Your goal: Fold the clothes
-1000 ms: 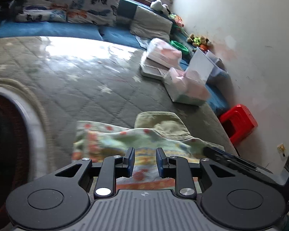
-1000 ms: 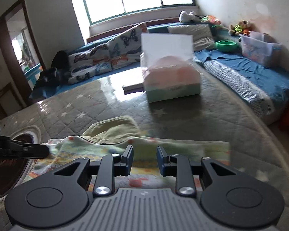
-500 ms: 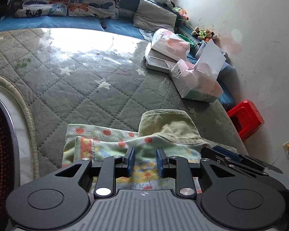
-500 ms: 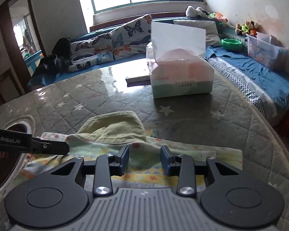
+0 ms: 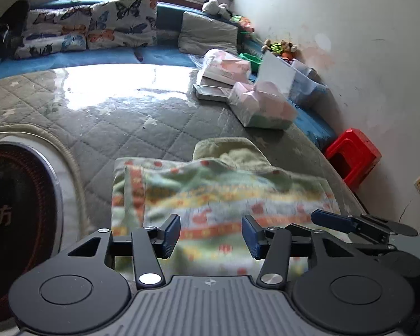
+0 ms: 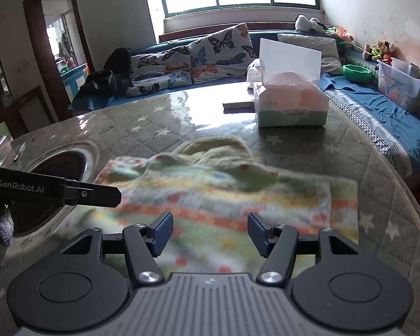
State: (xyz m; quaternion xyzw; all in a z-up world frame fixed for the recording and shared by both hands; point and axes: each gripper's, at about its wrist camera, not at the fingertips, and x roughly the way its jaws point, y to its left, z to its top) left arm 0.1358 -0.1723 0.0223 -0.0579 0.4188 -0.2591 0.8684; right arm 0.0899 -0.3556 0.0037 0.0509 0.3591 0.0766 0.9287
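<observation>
Cloth: patterned garment lying folded on the quilted table cover, green collar part at the far edge
Left gripper: fingers spread apart, nothing in them, looks just above the cloth
Right gripper: same deal, wide apart, empty
Tissue box: further back, well apart

White lettering reading "GenRobot.AI" runs along the black side of the left gripper, seen from the right wrist. Red characters on the dark round cooktop and small print on the tissue pack are illegible.
</observation>
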